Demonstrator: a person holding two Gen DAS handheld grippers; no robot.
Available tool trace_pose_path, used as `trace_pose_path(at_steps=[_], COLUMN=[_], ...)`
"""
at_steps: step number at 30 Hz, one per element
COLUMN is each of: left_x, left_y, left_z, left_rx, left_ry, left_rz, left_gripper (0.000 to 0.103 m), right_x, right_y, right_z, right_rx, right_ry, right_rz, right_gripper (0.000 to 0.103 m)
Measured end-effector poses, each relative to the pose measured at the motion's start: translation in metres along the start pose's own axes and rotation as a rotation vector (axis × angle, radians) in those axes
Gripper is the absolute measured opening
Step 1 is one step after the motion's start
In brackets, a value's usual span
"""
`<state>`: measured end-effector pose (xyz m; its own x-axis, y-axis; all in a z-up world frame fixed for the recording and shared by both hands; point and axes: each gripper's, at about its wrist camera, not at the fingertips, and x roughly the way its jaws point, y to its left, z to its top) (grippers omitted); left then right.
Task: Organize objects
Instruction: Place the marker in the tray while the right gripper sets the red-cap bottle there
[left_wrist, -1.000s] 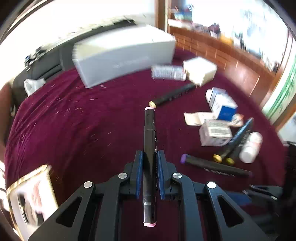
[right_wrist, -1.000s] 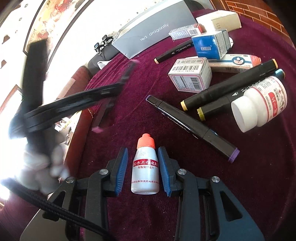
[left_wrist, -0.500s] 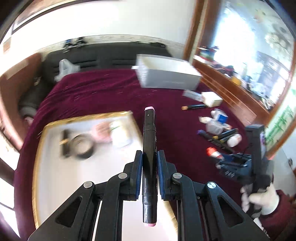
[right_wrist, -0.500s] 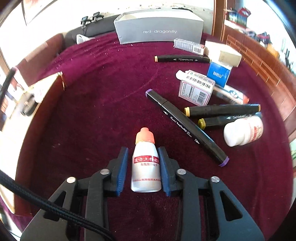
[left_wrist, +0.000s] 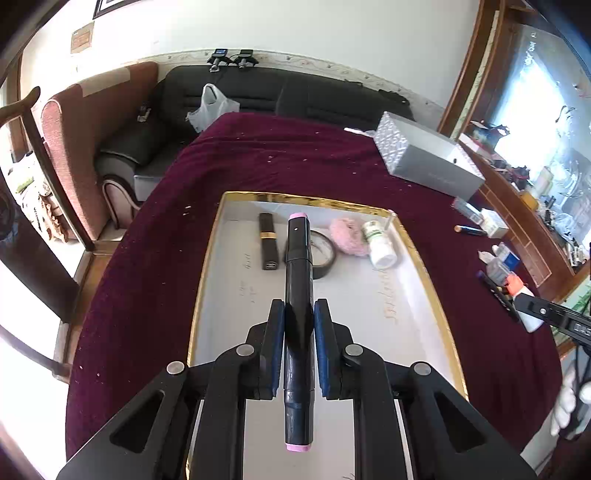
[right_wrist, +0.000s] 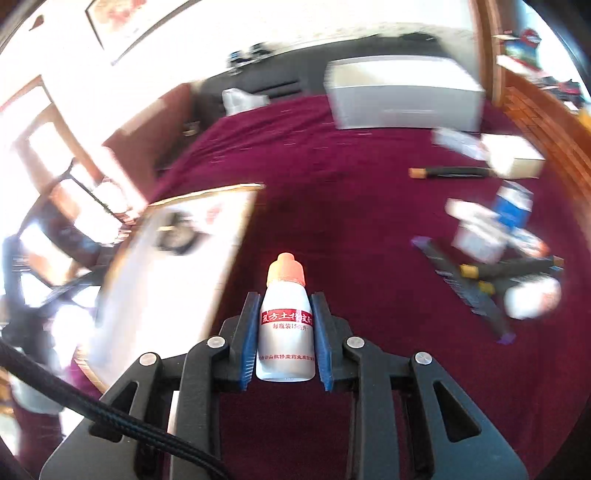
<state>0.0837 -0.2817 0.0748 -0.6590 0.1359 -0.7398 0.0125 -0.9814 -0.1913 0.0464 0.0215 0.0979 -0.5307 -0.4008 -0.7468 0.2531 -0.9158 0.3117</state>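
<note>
My left gripper (left_wrist: 299, 314) is clamped on a black marker (left_wrist: 298, 295) with pink ends, which points toward 12 o'clock above the gold-rimmed tray (left_wrist: 207, 258). The tray sits on the maroon tablecloth (left_wrist: 147, 277) and holds four things at its far end: a black lipstick tube (left_wrist: 268, 242) with a gold band at 11 o'clock, a roll of black tape (left_wrist: 324, 254) directly beyond the marker's tip, a pink fluffy scrunchie (left_wrist: 349, 238) at 1 o'clock, and just beside it a white pill bottle (left_wrist: 380, 248) lying on its side.

My right gripper (right_wrist: 285, 325) is closed on a small white dropper bottle (right_wrist: 286, 328) with an orange cap and a red label band, held over the cloth with the tray's edge at 10 o'clock. At 2 to 3 o'clock, blurred, lie several dark markers (right_wrist: 465, 288), small boxes (right_wrist: 480, 240) and a white bottle (right_wrist: 532, 299). A large grey box (right_wrist: 402, 92) stands at 1 o'clock.
</note>
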Motion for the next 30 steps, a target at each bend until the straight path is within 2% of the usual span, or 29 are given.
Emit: trace_pose_path(at_steps=[5, 10, 19, 25, 30], left_x=[0.019, 0.046, 0.081, 0.094, 0.090], left_y=[0.017, 0.031, 0.043, 0.053, 0.058], left_z=[0.011, 0.025, 0.047, 0.050, 0.051], left_rx=[-0.014, -0.031, -0.031, -0.051, -0.072], left_ry=[0.028, 0.084, 0.140, 0.159, 0.139], left_rz=[0.049, 0.058, 0.104, 0.076, 0.039], left_gripper=[0.013, 0.013, 0.013, 0.013, 0.013], right_x=[0.038, 0.091, 0.151, 0.175, 0.184], right_y=[0.055, 0.091, 0.132, 0.147, 0.154], right_z=[0.010, 0.015, 0.026, 0.028, 0.027], right_rx=[-0.061, -0.063, -0.099, -0.125, -0.137], right_ry=[0.082, 0.169, 0.255, 0.296, 0.313], right_rz=[0.120, 0.203, 0.192, 0.183, 0.173], right_gripper=[0.025, 0.025, 0.025, 0.025, 0.025])
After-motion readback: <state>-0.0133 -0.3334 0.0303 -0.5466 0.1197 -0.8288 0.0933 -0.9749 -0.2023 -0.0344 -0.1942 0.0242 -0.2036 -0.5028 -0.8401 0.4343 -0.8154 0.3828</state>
